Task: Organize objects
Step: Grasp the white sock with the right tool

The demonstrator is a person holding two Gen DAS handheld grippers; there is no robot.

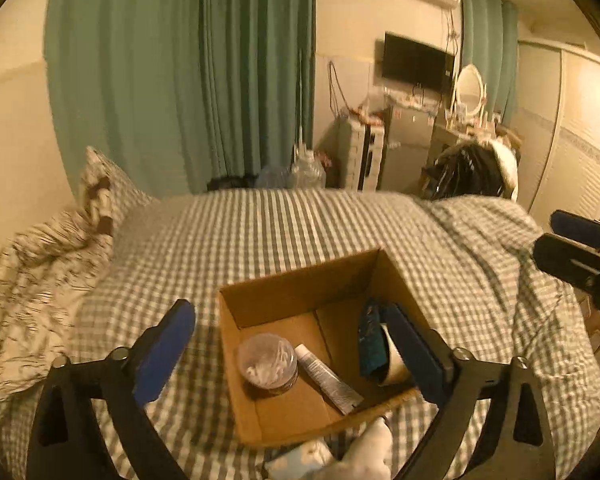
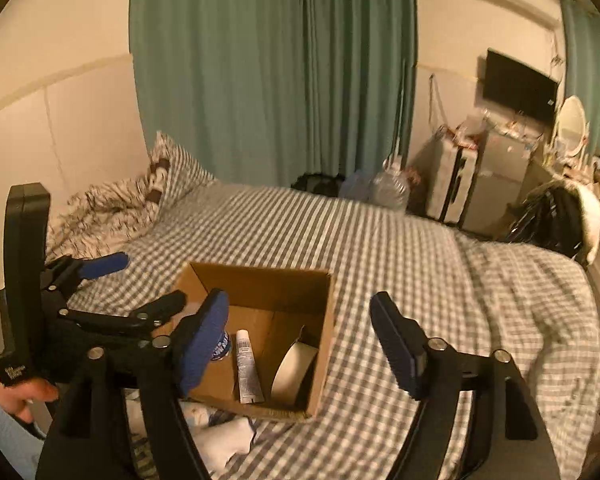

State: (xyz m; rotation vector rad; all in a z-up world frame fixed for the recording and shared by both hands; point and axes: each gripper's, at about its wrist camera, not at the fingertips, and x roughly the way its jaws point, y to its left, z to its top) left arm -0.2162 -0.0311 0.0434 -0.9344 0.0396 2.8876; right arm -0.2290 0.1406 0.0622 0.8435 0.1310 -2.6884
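Observation:
An open cardboard box (image 1: pixel 296 304) (image 2: pixel 260 280) sits on the checked bed cover. Inside lie a clear round tub of cotton swabs (image 1: pixel 266 360) (image 2: pixel 222 350), a white tube (image 1: pixel 328 380) (image 2: pixel 248 368), a roll of tape (image 1: pixel 396 366) (image 2: pixel 294 372) and a blue packet (image 1: pixel 370 336). My left gripper (image 1: pixel 288 350) (image 2: pixel 140 284) hovers open above the box, gripping nothing. My right gripper (image 2: pixel 300 344) is also open and empty, over the box's right side; it shows at the right edge of the left wrist view (image 1: pixel 580 248). White cloth items (image 1: pixel 364 452) (image 2: pixel 224 440) lie just in front of the box.
A patterned pillow and crumpled quilt (image 2: pixel 112 208) lie at the bed's far left. Green curtains (image 2: pixel 276 72) hang behind. A chair piled with dark and white clothes (image 1: pixel 476 168) stands past the bed's right corner. A hand (image 2: pixel 16 392) holds the left gripper.

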